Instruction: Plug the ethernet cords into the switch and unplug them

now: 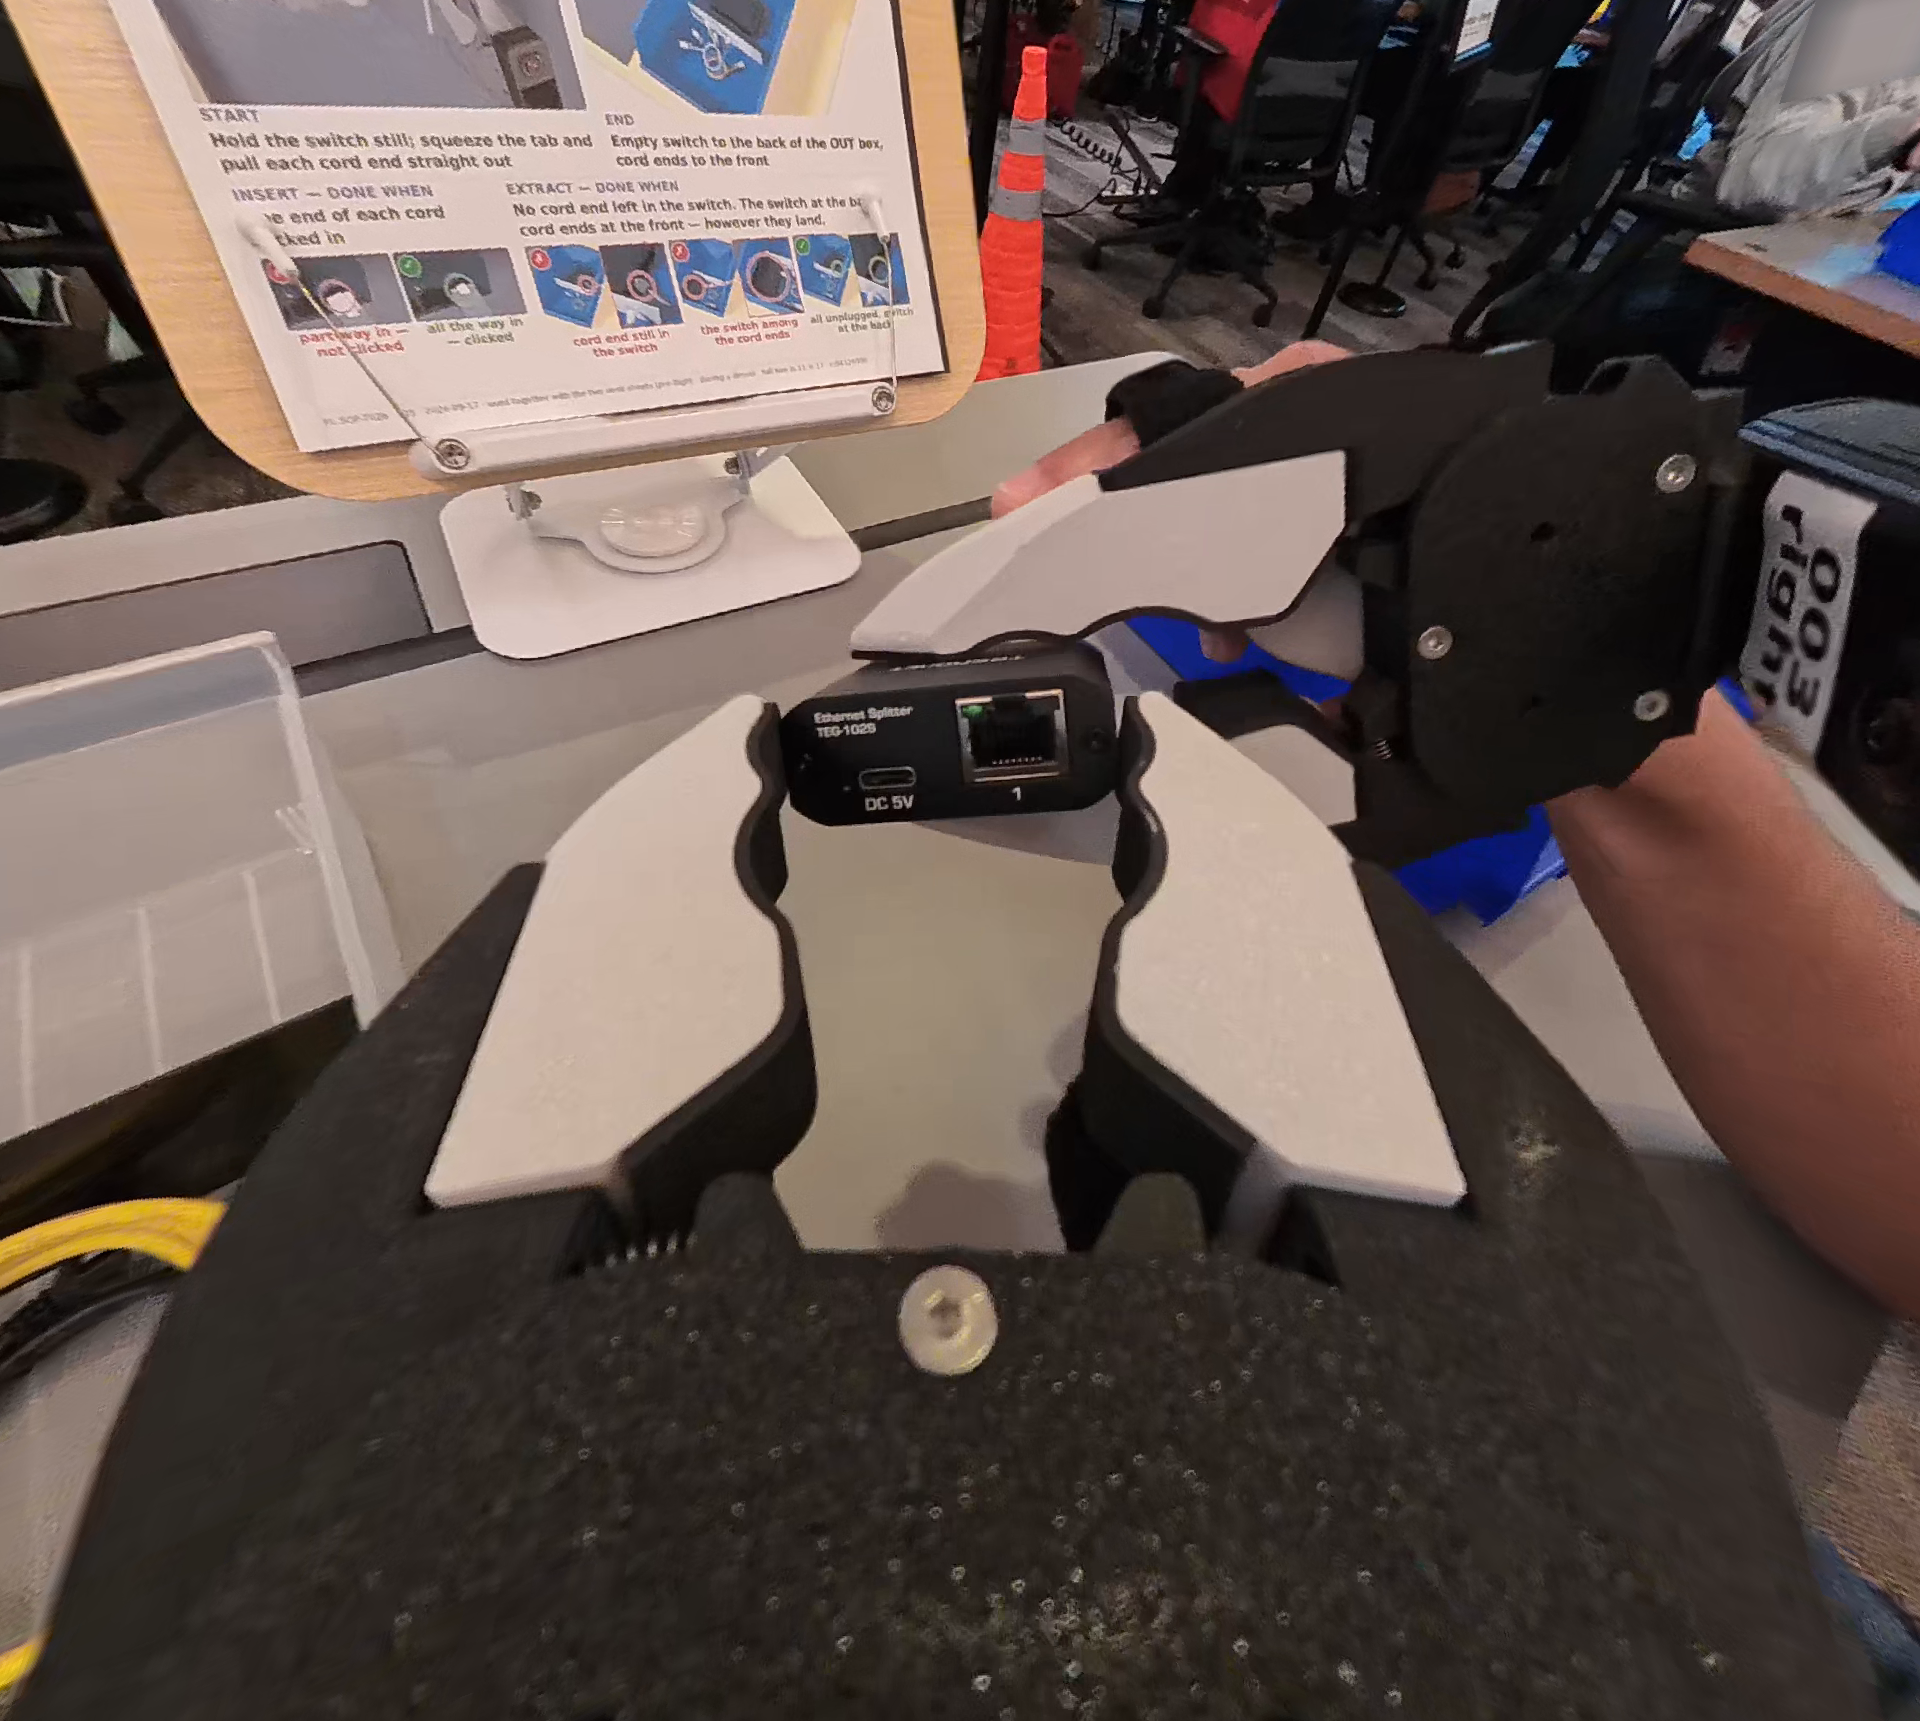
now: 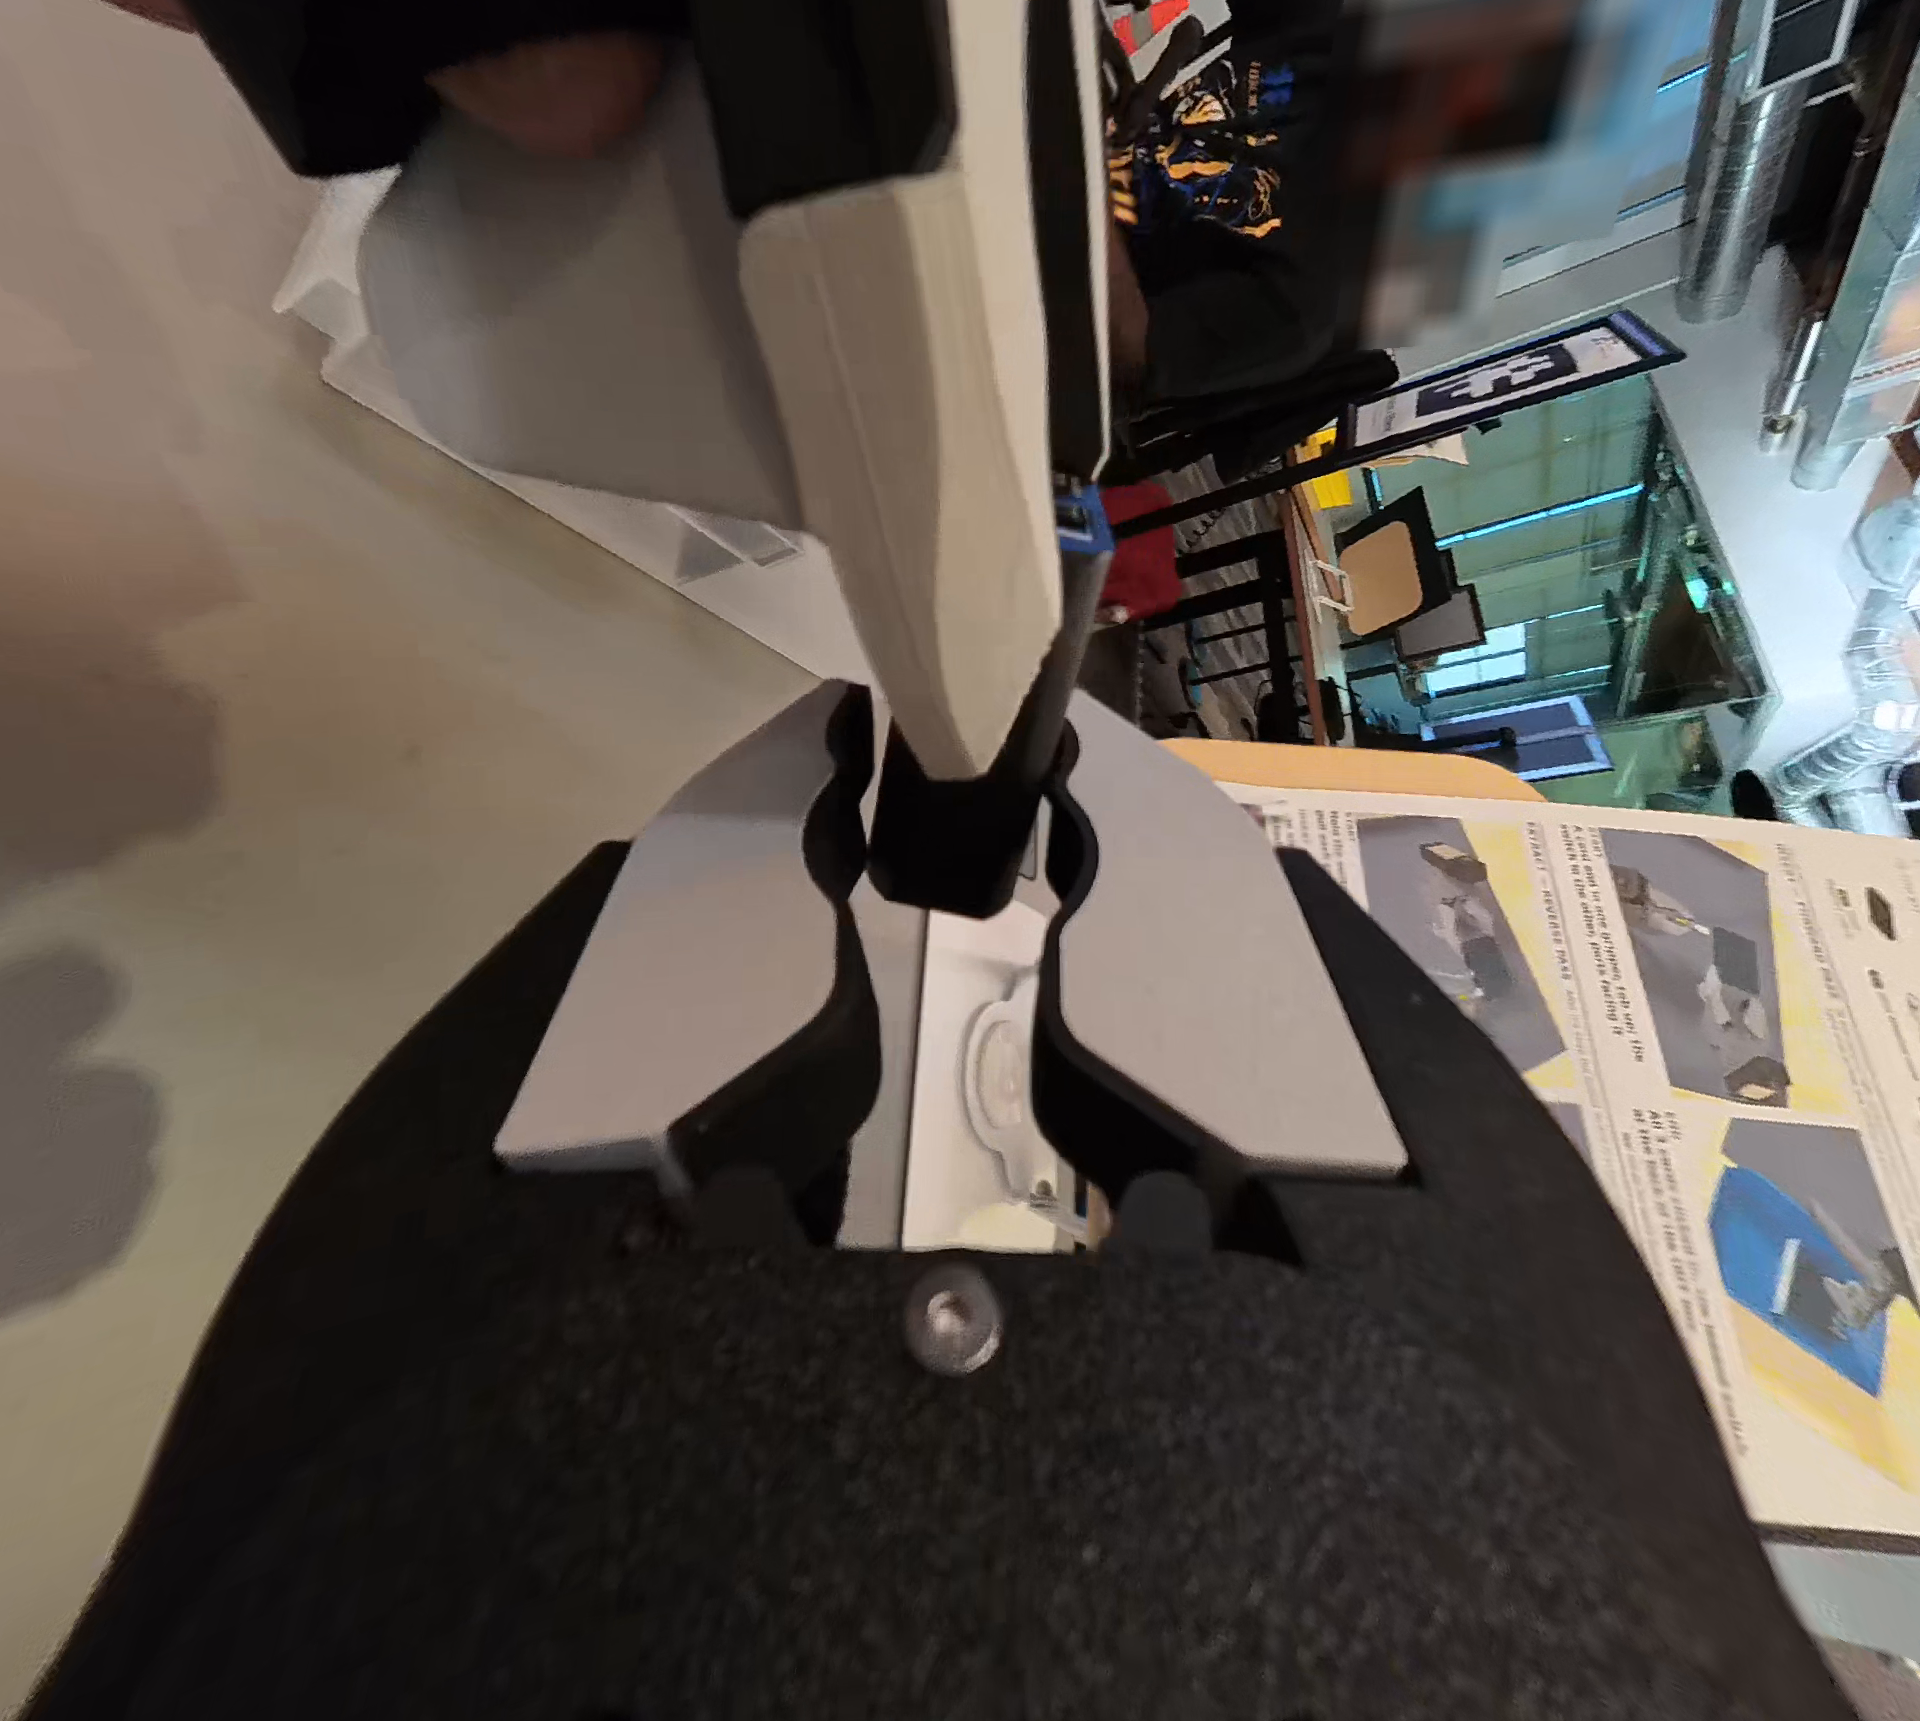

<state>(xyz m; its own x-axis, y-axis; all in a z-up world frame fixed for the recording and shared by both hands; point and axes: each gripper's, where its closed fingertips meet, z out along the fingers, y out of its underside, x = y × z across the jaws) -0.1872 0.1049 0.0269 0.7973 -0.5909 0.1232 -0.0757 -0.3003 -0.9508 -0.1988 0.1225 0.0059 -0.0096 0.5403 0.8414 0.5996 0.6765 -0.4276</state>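
A small black ethernet switch (image 1: 940, 752) is held above the grey table (image 1: 499, 736) between my left gripper's (image 1: 948, 721) two pads, which press on its short sides. Its near face shows one bare network port (image 1: 1013, 736) and a small power socket. My right gripper (image 2: 956, 736) comes in from the right, with its upper finger (image 1: 1091, 559) lying over the top of the switch. In the right wrist view the switch (image 2: 951, 840) stands between the right pads, with a thin light sliver at one pad. The left gripper's finger (image 2: 914, 476) reaches down onto the switch.
An instruction sheet on a wooden board (image 1: 520, 113) stands on a white base (image 1: 644, 559) behind the switch. A clear plastic bin (image 1: 156, 840) is at the left and a blue bin (image 1: 1475, 882) at the right. Yellow cord (image 1: 104, 1235) lies at the lower left.
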